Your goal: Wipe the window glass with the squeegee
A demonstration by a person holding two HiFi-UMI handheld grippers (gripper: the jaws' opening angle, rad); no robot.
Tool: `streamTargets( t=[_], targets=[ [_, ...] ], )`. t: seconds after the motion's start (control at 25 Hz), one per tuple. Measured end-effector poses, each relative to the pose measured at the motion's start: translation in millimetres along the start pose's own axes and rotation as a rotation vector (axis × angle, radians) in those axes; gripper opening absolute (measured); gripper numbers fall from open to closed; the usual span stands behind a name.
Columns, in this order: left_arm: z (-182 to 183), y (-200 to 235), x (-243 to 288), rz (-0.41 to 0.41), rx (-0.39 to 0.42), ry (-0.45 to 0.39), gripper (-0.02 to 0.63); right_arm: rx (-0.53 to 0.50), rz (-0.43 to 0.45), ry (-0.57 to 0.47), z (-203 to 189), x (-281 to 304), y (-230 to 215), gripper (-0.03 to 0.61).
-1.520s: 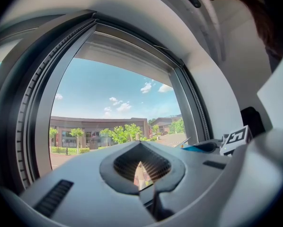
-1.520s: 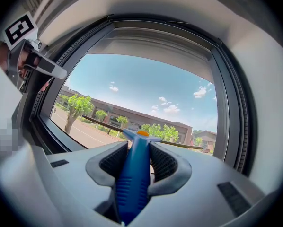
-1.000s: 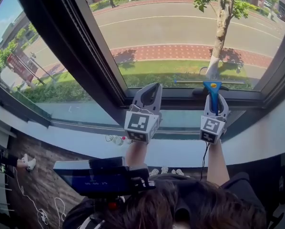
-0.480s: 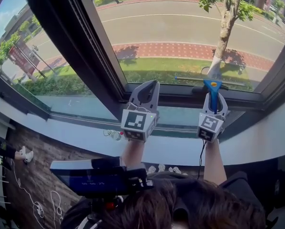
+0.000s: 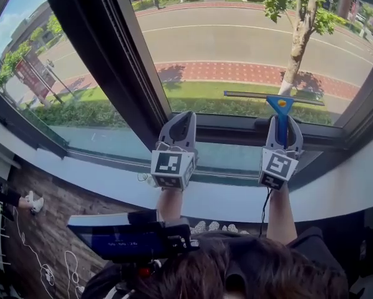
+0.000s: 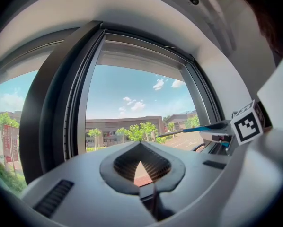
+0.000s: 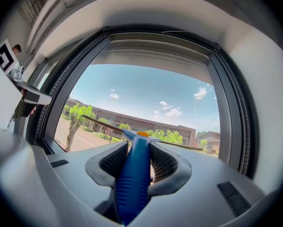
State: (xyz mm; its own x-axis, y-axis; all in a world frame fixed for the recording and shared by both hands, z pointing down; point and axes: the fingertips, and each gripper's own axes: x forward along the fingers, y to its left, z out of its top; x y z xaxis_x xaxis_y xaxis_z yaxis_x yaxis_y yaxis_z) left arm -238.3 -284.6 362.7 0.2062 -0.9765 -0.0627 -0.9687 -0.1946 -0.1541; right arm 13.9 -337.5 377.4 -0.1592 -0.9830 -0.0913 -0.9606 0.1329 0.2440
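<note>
left gripper [image 5: 185, 114]: arm outstretched, jaws together, empty | right gripper [image 5: 285, 121]: arm outstretched, jaws clamping squeegee [image 5: 280, 104]

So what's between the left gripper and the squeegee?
Nothing loose: in the head view only the dark window frame runs between the left gripper and the squeegee.

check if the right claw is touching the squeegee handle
Touching. The right gripper view shows the blue squeegee handle wedged between the ribbed pads of the right claw, pressed against both.
</note>
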Motion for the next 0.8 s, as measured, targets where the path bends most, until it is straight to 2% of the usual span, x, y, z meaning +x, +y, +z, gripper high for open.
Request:
streamTargets(
  t=[0.2,0.32,0.52,0.64,0.8],
  targets=[
    [18,22,1,-0.035,0.026,-0.027,0.002,-0.016,-0.003,-0.047,36,1,26,0.143],
    [20,36,1,-0.078,0.057,-0.028,0.001,-0.013,-0.039,-0.074,60,4,37,0.143],
    [20,52,-1,-0.146,0.048,-0.026,0.000,-0.015,-0.088,-0.138,109,4,58,0.143],
    [32,52,-3,-0.196,0.024,-0.059,0.000,-0.041,-0.106,-0.235,144,5,56,0.143],
    [35,53,-6,-0.259,0.068,-0.087,0.002,-0.067,-0.125,-0.300,205,2,64,0.143]
  ],
)
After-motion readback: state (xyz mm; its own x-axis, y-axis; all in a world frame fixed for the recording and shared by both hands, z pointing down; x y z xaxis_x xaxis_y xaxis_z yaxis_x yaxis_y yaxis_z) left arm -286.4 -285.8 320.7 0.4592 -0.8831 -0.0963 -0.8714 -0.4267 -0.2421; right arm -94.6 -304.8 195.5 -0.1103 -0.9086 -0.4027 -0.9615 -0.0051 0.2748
